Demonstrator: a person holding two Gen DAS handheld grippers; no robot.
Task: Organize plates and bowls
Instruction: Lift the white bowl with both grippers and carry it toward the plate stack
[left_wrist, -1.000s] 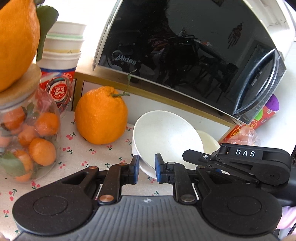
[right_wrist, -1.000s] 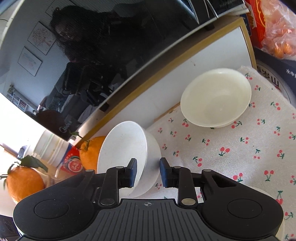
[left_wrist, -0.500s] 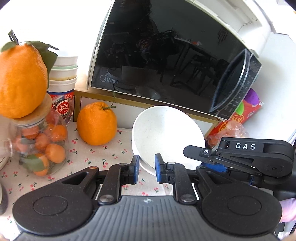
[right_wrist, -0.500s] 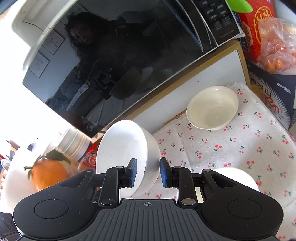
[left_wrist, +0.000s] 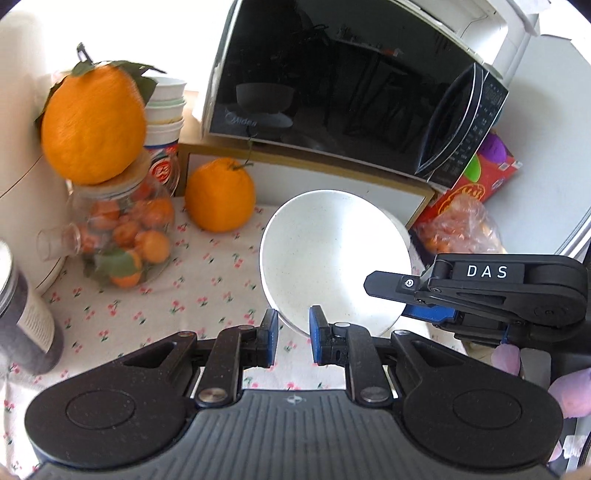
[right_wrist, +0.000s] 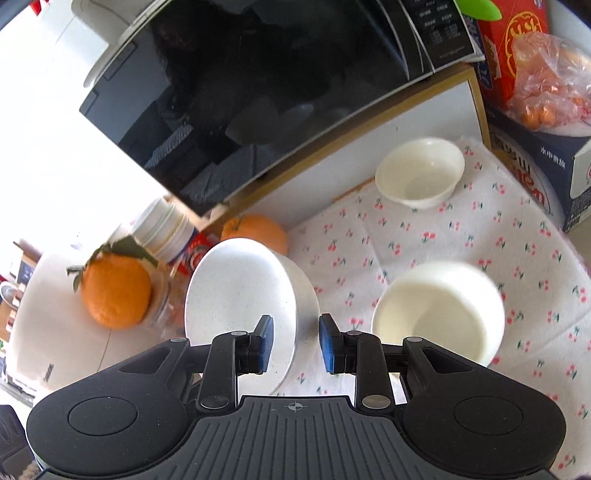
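A white speckled bowl (left_wrist: 334, 258) is held tilted above the cherry-print cloth by both grippers. My left gripper (left_wrist: 293, 338) is shut on its near rim. My right gripper (right_wrist: 295, 341) is shut on the rim at the other side; the bowl (right_wrist: 240, 295) fills the left of its view, and its black body (left_wrist: 480, 288) shows at the right in the left wrist view. A cream bowl (right_wrist: 421, 171) stands on the cloth by the microwave stand. Another cream bowl (right_wrist: 439, 314) stands nearer, to the right of the right gripper.
A black microwave (left_wrist: 351, 96) sits on a white stand behind. A large orange (left_wrist: 219, 195) lies on the cloth. A glass jar of small oranges (left_wrist: 125, 236) carries another orange (left_wrist: 92, 125) on its lid. Stacked cups (left_wrist: 164, 107), a dark jar (left_wrist: 22, 310) and boxes with bagged fruit (right_wrist: 546, 85) stand around.
Both grippers have pulled back and up with the speckled bowl, away from the microwave stand. A second cream bowl has come into the right wrist view.
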